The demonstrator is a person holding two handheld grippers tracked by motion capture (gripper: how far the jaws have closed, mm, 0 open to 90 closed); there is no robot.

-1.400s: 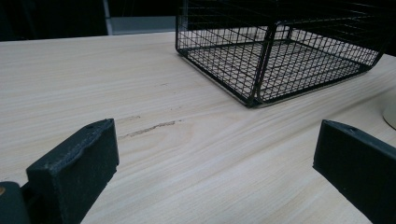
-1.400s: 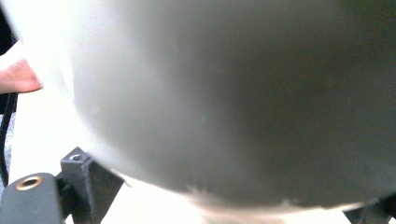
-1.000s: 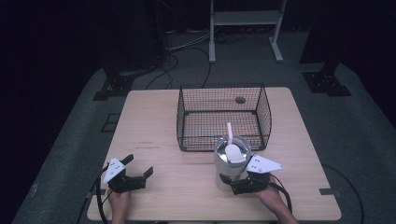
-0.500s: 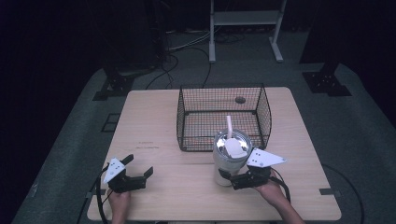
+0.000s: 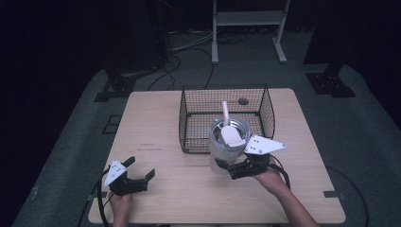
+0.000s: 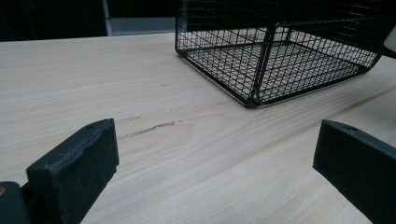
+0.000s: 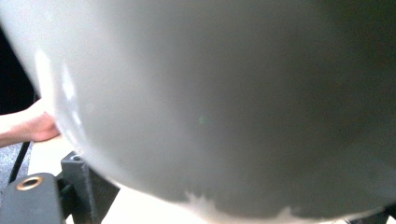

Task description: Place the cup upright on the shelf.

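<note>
At the table's near edge two hands come in from below, each holding one gripper. The left hand [image 5: 120,203] rests low on the wooden table [image 5: 156,118], and the left gripper [image 5: 141,175] points toward the right with its jaws spread wide and nothing between them; in the left gripper view the two black jaws stand well apart over bare wood. The right hand [image 5: 269,178] sits farther right, wrist angled inward, and the right gripper [image 5: 226,169] points left with its jaws clamped on the lower wall of a pale cup [image 5: 227,146]. In the right gripper view the cup's grey wall [image 7: 224,102] lies close against the lens, blurred, with one jaw at the lower left. The cup stands upright, just in front of the basket's near wall; whether its base touches the table cannot be told. One white spoon [image 5: 229,127] stands in it. Beyond is one black wire basket [image 5: 187,118].
</note>
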